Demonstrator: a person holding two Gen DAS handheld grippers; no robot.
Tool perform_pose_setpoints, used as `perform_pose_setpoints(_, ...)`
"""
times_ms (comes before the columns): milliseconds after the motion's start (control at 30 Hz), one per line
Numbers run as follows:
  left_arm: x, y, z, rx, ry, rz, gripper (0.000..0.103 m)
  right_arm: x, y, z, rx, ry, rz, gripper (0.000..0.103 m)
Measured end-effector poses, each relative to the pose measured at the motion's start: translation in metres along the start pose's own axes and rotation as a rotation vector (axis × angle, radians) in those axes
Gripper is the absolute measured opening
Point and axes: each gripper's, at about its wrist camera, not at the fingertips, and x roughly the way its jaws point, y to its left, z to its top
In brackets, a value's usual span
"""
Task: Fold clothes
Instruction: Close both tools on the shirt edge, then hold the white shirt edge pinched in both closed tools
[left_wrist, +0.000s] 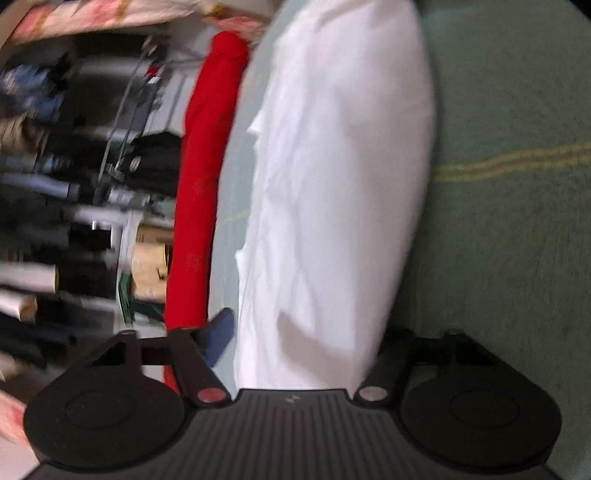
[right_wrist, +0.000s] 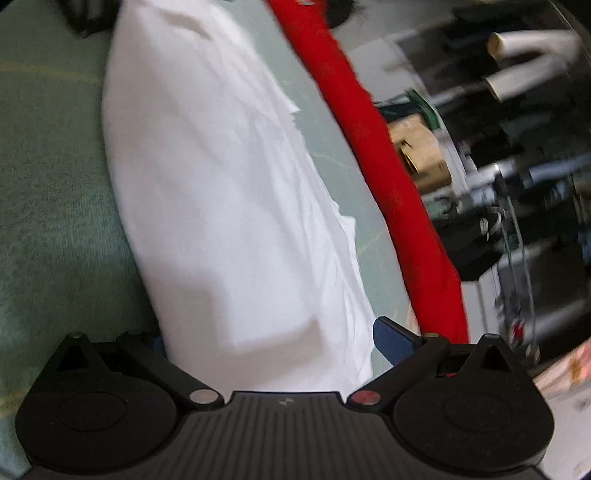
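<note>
A white cloth (left_wrist: 332, 192) is lying in a long folded strip on the green surface (left_wrist: 509, 221), running away from both cameras. Beside it, along the surface's edge, a red cloth (left_wrist: 201, 192) is lying in a narrow roll, apart from the white one with a band of bare green between them. The left tongs (left_wrist: 306, 332) are sitting astride the near end of the white cloth, the cloth filling the gap between the jaws; one blue pad (left_wrist: 221, 336) is showing just beside the cloth's edge, but blur is keeping me from telling whether the pads are pressing. The right tongs (right_wrist: 269, 339) are straddling the other end the same way, a blue pad (right_wrist: 393, 341) standing at the cloth's edge, grip equally unclear. Beyond the red cloth, blurred clutter (right_wrist: 517, 166) is filling the room.
</note>
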Motion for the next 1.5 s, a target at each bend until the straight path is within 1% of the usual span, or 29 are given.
perform_pose_setpoints(33,0.001,-0.006,0.001,0.013,0.000,-0.006,0.032,0.001,0.004,0.006,-0.037,0.008,-0.007,0.103)
perform_pose_setpoints(67,0.001,-0.011,0.002,0.016,0.002,-0.011,0.010,0.002,0.008,0.010,-0.063,0.017,-0.012,0.103)
perform_pose_setpoints(100,0.002,-0.016,0.003,0.019,0.004,-0.016,0.005,0.001,0.011,0.012,-0.072,0.027,-0.013,0.103)
perform_pose_setpoints(133,0.002,-0.021,0.003,0.016,0.005,-0.012,0.003,0.001,0.012,0.012,-0.068,0.030,-0.012,0.103)
perform_pose_setpoints(167,0.003,-0.020,0.003,0.002,0.006,0.000,0.003,0.001,0.012,0.011,-0.055,0.027,-0.010,0.103)
perform_pose_setpoints(233,0.007,-0.014,0.002,-0.026,0.012,-0.010,0.002,0.001,0.012,0.008,-0.031,0.021,-0.006,0.103)
perform_pose_setpoints(333,0.007,-0.014,0.003,-0.016,0.019,-0.020,0.001,-0.003,0.013,0.004,-0.005,0.013,0.002,0.100)
perform_pose_setpoints(433,0.007,-0.013,0.002,-0.036,0.019,-0.037,0.001,-0.006,0.016,0.002,0.005,0.006,0.012,0.096)
perform_pose_setpoints(533,0.007,-0.012,0.001,-0.045,0.019,-0.034,0.000,-0.014,0.021,0.000,-0.011,-0.014,0.040,0.081)
perform_pose_setpoints(567,0.006,-0.012,0.002,-0.044,0.021,-0.033,0.000,-0.016,0.023,-0.002,-0.012,-0.022,0.057,0.071)
perform_pose_setpoints(600,0.006,-0.012,0.002,-0.043,0.022,-0.036,0.000,-0.018,0.024,-0.003,-0.010,-0.028,0.072,0.063)
perform_pose_setpoints(767,0.003,-0.014,0.000,-0.040,0.026,-0.043,0.000,-0.017,0.017,-0.003,0.031,-0.033,0.125,0.062)
perform_pose_setpoints(833,0.001,-0.015,0.000,-0.039,0.029,-0.041,0.000,-0.017,0.018,-0.003,0.020,-0.039,0.127,0.059)
perform_pose_setpoints(867,0.001,-0.016,0.000,-0.039,0.030,-0.040,0.000,-0.018,0.021,-0.003,0.007,-0.045,0.135,0.049)
perform_pose_setpoints(900,0.000,-0.016,0.000,-0.040,0.031,-0.040,0.000,-0.020,0.026,-0.004,-0.010,-0.051,0.152,0.022)
perform_pose_setpoints(933,0.000,-0.016,0.000,-0.042,0.032,-0.040,0.000,-0.021,0.034,-0.005,-0.040,-0.056,0.142,0.012)
perform_pose_setpoints(1000,0.000,-0.015,0.000,-0.045,0.030,-0.041,0.000,-0.024,0.063,-0.006,-0.131,-0.062,0.049,0.011)
perform_pose_setpoints(1033,0.000,-0.015,0.000,-0.047,0.029,-0.042,0.000,-0.025,0.071,-0.005,-0.146,-0.059,0.022,0.011)
perform_pose_setpoints(1133,-0.001,-0.015,0.000,-0.051,0.026,-0.044,0.000,-0.025,0.060,-0.003,-0.052,-0.054,0.064,0.010)
perform_pose_setpoints(1333,-0.001,-0.013,-0.002,-0.061,0.018,-0.048,0.000,-0.029,0.062,0.001,-0.045,-0.052,0.062,0.010)
perform_pose_setpoints(1500,-0.002,-0.009,-0.007,-0.100,-0.011,-0.047,0.000,-0.026,0.060,0.001,-0.046,-0.050,0.062,0.010)
